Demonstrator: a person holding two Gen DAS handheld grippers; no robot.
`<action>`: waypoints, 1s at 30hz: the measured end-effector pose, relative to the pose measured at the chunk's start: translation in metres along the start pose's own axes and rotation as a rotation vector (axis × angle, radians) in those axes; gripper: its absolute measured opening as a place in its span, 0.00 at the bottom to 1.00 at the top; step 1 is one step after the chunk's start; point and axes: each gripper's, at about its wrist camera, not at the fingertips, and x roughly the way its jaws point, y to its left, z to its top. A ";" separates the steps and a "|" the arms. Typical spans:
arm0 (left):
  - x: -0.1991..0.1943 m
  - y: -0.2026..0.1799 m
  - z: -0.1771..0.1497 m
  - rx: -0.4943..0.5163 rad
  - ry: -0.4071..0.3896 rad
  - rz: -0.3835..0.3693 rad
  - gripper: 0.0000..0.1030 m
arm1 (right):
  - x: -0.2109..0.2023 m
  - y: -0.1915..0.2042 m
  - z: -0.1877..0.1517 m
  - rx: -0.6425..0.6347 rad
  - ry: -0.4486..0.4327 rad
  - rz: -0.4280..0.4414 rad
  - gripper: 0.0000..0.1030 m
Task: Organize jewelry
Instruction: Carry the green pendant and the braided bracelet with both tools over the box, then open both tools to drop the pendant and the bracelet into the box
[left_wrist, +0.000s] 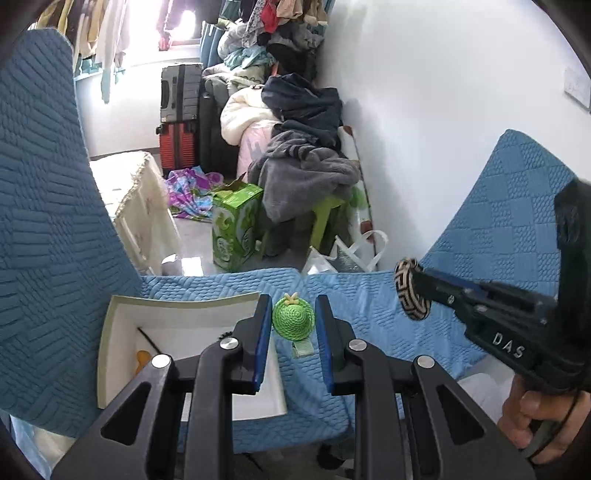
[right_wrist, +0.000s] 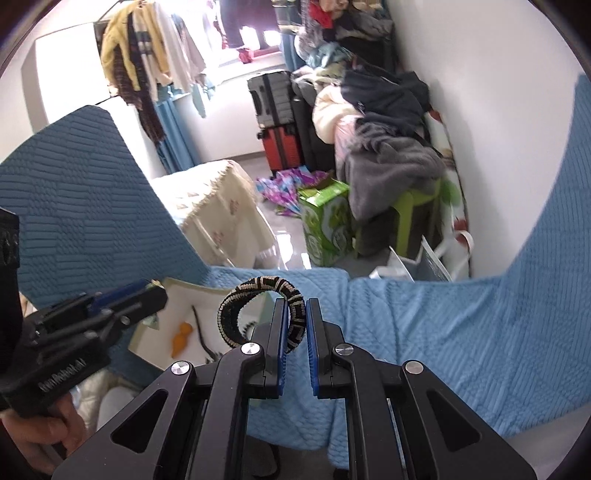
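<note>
A green woven hat-shaped hair clip (left_wrist: 293, 315) sits between the blue pads of my left gripper (left_wrist: 293, 298), which is shut on it above the blue quilted seat. My right gripper (right_wrist: 296, 301) is shut on a black-and-cream patterned ring band (right_wrist: 258, 291). In the left wrist view that band (left_wrist: 412, 291) hangs at the tip of the right gripper (left_wrist: 421, 275). Below and to the left lies an open white box (left_wrist: 177, 321) holding an orange piece and dark items. The right wrist view shows the same box (right_wrist: 173, 314) under the left gripper (right_wrist: 160, 291).
A blue quilted cover (right_wrist: 424, 332) drapes the seat, arms and backrest. Beyond the seat edge are a green carton (left_wrist: 236, 229), a green stool under piled clothes (left_wrist: 306, 162), stacked suitcases (left_wrist: 181, 114), and a white bag (left_wrist: 354, 251) by the wall. A person's hand (left_wrist: 532, 424) grips the right handle.
</note>
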 end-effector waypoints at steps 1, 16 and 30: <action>0.003 0.007 -0.002 -0.011 0.006 0.000 0.23 | 0.003 0.004 0.000 -0.005 0.002 0.004 0.08; 0.044 0.087 -0.032 -0.128 0.094 0.039 0.23 | 0.094 0.054 -0.024 -0.041 0.146 0.044 0.08; 0.085 0.116 -0.063 -0.186 0.192 0.029 0.23 | 0.154 0.072 -0.053 -0.078 0.280 0.043 0.08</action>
